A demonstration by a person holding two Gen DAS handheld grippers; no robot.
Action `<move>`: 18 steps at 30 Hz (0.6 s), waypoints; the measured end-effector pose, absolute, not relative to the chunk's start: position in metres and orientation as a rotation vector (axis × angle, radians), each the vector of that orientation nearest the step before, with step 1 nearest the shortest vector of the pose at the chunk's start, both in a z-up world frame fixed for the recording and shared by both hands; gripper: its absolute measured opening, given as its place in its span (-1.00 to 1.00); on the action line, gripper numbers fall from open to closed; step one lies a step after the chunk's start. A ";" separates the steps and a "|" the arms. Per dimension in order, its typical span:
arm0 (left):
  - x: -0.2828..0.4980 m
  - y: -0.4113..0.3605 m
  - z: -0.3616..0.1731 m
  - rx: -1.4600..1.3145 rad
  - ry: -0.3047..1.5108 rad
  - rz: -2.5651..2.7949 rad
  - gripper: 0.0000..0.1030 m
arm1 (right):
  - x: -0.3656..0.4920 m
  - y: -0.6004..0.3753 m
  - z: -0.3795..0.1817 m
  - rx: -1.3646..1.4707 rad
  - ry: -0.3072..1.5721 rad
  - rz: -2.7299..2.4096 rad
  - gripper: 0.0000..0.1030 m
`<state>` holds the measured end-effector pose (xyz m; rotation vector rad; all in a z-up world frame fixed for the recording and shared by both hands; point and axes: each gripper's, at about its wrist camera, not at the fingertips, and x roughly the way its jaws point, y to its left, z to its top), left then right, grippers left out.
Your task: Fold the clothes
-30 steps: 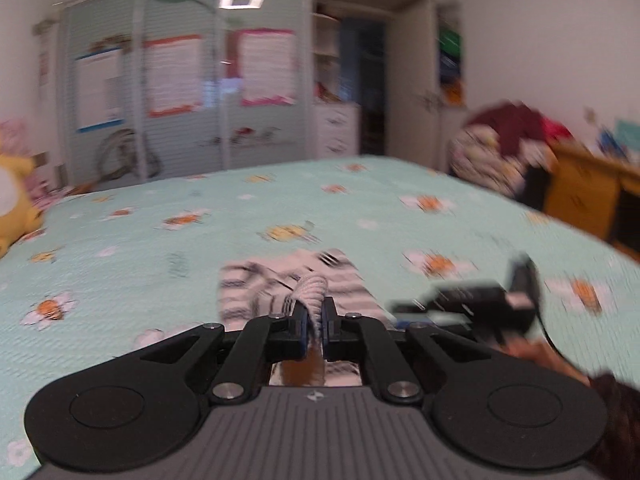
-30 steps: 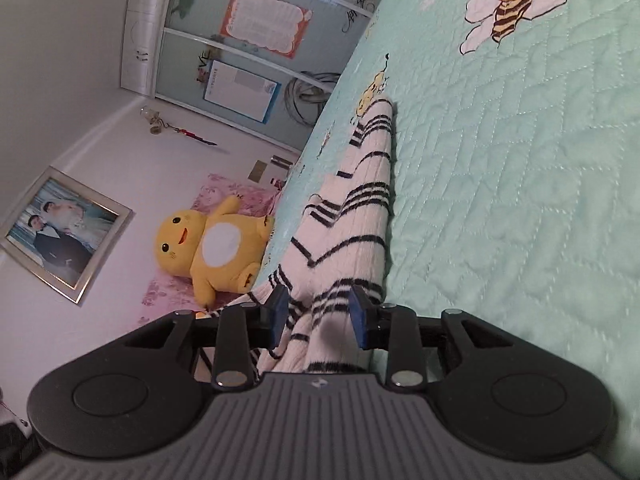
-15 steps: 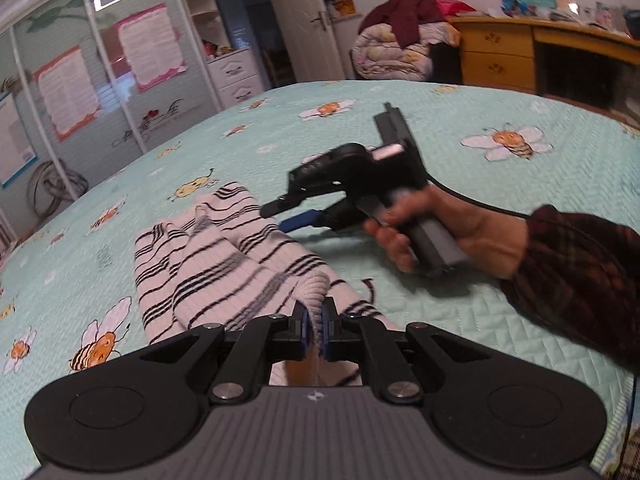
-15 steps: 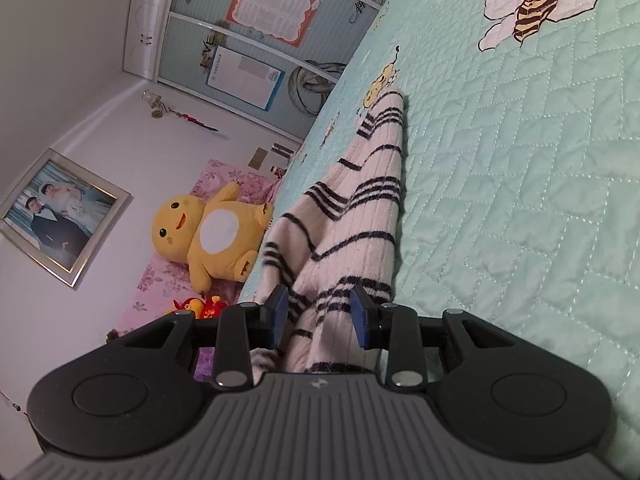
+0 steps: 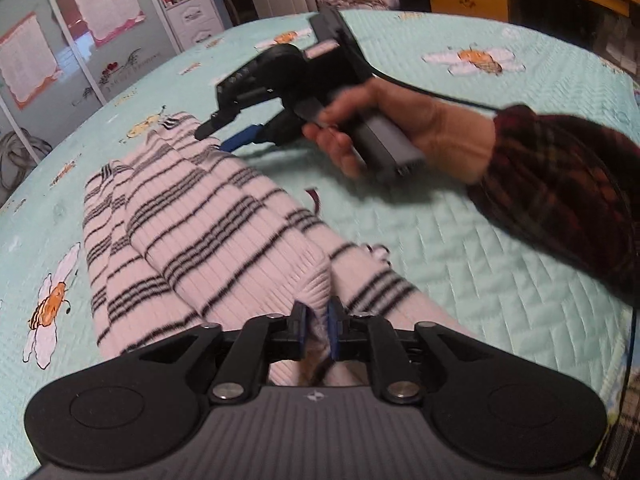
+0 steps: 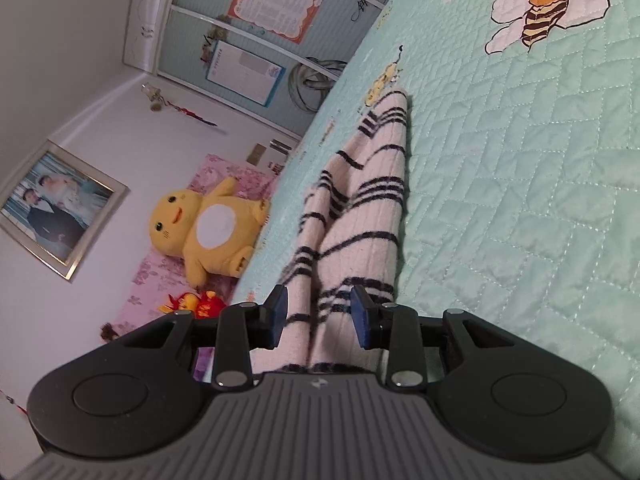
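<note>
The striped sweater [image 5: 208,232] lies on the quilt [image 5: 460,264] in long ridged folds, its near end bunched up into the left gripper [image 5: 317,330] and its far end stretched out flat towards the wardrobe doors [image 5: 80,36]. A second ago the left wrist view looked level across the bed with that knit pinched tight between the pads; now the view tips down over the sweater, so the carried fold has been brought low and laid over the layers beneath. The left jaws have just been opening: they stand narrow, with a ridge of cloth between them, and whether the pads press it at all cannot be told, so the release looks begun rather than finished. The right gripper [image 6: 319,316] has hardly shifted across the three right wrist pictures; it stands about half open, straddling the sweater's edge without squeezing, and in the left wrist view it hovers at the far end, held by a hand [image 5: 408,136] in a plaid sleeve [image 5: 568,192]. Taken together, one fold looks to have been placed, and the sweater sits narrower and doubled. The likely need now is for the left jaws to let go cleanly without dragging the fold askew. A yellow plush [image 6: 204,228] sits beyond the bed.
</note>
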<state>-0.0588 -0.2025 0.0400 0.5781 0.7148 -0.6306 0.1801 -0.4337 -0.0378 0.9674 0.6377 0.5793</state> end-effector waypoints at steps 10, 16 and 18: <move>-0.072 -0.152 0.056 0.407 0.756 -0.512 -0.19 | 0.175 -0.432 -0.031 0.934 0.624 0.581 -0.26; -0.047 -0.099 0.056 -0.081 0.854 -0.411 -0.35 | 0.167 -0.429 -0.013 0.883 0.569 0.658 -0.26; -0.042 -0.094 0.053 -0.166 0.871 -0.407 -0.38 | 0.165 -0.421 -0.009 0.838 0.569 0.699 -0.26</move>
